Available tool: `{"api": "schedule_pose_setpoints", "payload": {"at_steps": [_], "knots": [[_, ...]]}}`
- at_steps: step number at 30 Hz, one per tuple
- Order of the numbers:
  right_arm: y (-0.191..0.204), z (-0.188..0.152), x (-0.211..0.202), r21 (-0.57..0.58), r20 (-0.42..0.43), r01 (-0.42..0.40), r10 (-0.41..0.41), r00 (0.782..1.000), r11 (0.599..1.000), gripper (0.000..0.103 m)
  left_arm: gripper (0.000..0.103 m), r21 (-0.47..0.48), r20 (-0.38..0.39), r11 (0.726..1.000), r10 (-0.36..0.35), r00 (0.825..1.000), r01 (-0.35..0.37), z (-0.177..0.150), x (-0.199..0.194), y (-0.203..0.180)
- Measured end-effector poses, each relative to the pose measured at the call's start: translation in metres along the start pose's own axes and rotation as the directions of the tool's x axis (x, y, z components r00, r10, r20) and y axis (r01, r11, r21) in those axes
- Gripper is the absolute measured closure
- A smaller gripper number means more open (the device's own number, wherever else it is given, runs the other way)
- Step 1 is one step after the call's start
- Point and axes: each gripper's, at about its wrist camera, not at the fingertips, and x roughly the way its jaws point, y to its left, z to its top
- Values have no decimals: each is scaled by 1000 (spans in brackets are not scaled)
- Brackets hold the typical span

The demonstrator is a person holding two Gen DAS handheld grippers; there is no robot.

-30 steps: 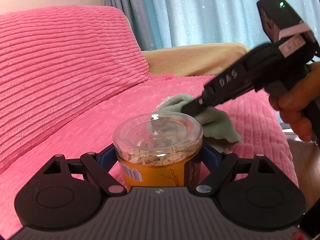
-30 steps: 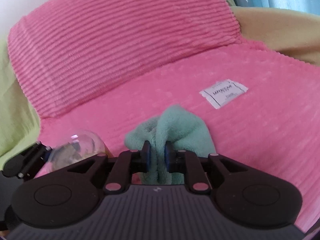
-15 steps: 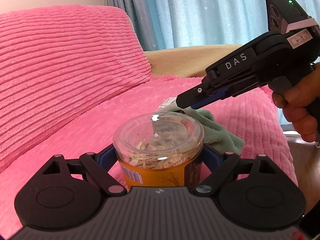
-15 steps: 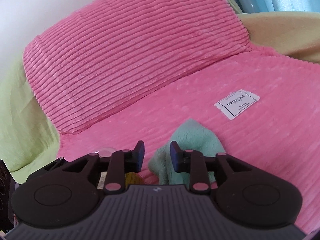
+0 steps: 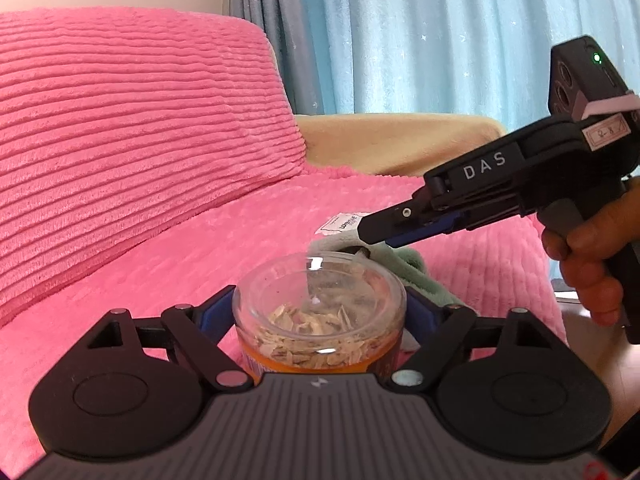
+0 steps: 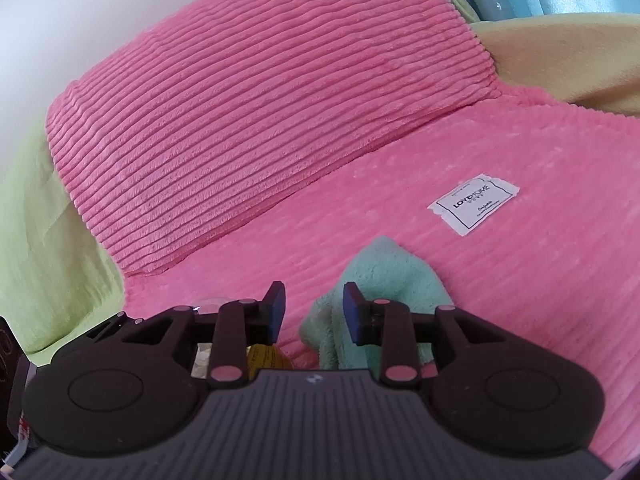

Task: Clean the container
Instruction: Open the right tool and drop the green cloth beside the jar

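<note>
My left gripper [image 5: 320, 312] is shut on a clear plastic container [image 5: 318, 304] with an orange label, holding it upright; pale flakes lie inside. A green cloth [image 6: 384, 276] lies crumpled on the pink seat, just behind the container in the left wrist view [image 5: 404, 268]. My right gripper [image 6: 314, 308] is open and empty, lifted above the cloth; in the left wrist view it [image 5: 368, 234] hovers over the cloth, beyond the container's far rim. Part of the container shows under the right gripper's left finger [image 6: 264, 356].
A pink ribbed cushion [image 6: 260, 92] forms the sofa back. A white fabric tag [image 6: 474, 204] lies on the pink seat cover [image 6: 540, 280] beyond the cloth. A beige armrest [image 5: 400, 140] and blue curtains [image 5: 440, 32] are behind. Green fabric [image 6: 36, 240] lies at the left.
My right gripper has opened, let go of the green cloth, and lifted up and back from it. The cloth now lies on the seat. The left gripper still holds the container.
</note>
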Motion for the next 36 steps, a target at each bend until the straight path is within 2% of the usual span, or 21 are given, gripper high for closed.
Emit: {"api": "schedule_pose_setpoints", "payload": {"at_steps": [9, 16, 21, 27, 36], "knots": [[0, 1, -1, 37, -9, -59, 59, 998, 998, 72, 17, -93, 11, 995, -45, 999, 45, -6, -21, 21], [3, -6, 10, 106, -98, -166, 176, 979, 980, 62, 14, -176, 30, 981, -82, 996, 86, -17, -47, 46], [6, -13, 19, 138, -141, -194, 213, 967, 971, 58, 12, -206, 27, 974, -94, 995, 97, -23, -60, 59], [9, -22, 28, 182, -182, -237, 269, 946, 954, 55, 11, -191, -3, 979, -76, 997, 74, -28, -72, 67], [22, -30, 36, 192, -205, -288, 325, 923, 938, 50, 10, -77, -62, 996, -59, 996, 54, -30, -73, 57]]}}
